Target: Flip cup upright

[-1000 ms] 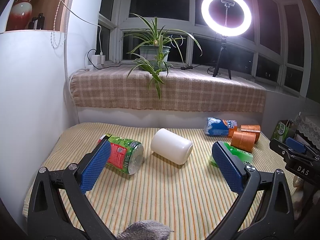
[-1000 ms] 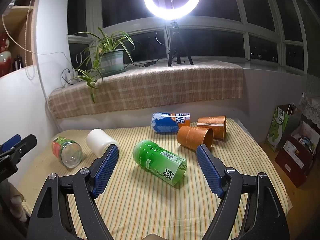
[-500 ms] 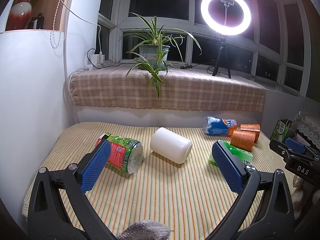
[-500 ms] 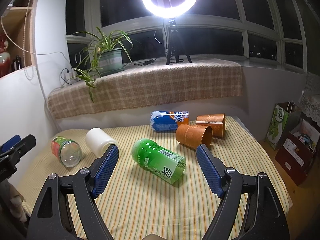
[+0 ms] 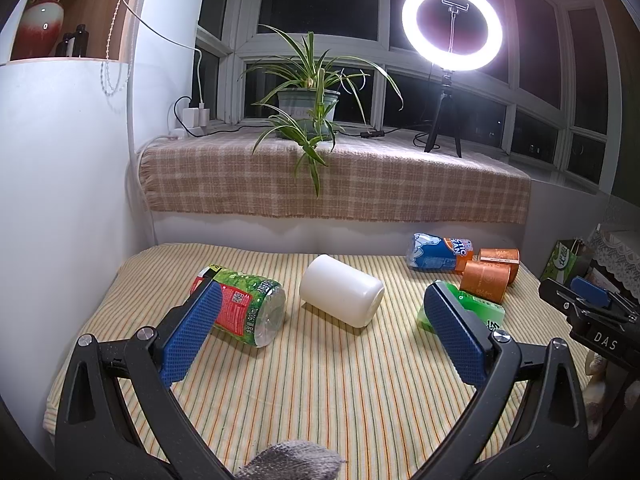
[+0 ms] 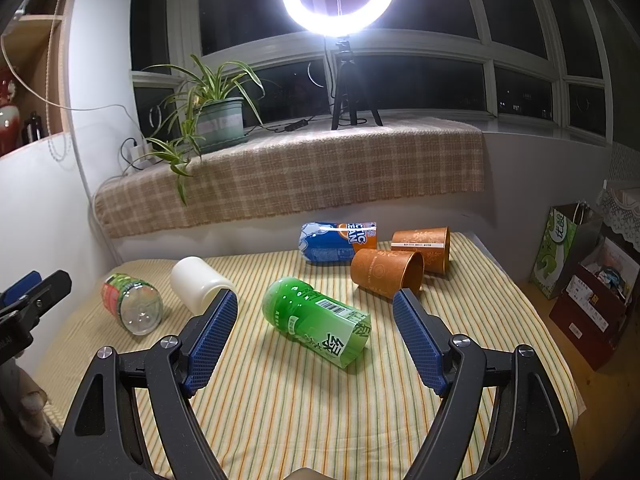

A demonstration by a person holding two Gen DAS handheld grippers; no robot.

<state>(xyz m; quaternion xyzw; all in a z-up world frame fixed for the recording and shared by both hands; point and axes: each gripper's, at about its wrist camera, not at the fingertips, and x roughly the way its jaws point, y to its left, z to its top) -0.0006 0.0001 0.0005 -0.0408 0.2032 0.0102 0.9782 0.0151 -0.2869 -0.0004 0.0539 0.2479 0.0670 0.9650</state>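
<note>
Both the left tool point(image 5: 322, 326) and right tool point(image 6: 314, 338) gape wide and empty over the striped worktop point(image 6: 304, 400), where six cups lie toppled—one white plastic cup point(image 5: 340, 295) centre-left, two green-labelled, one blue, two orange—any of which could roll off if nudged sideways.
</note>
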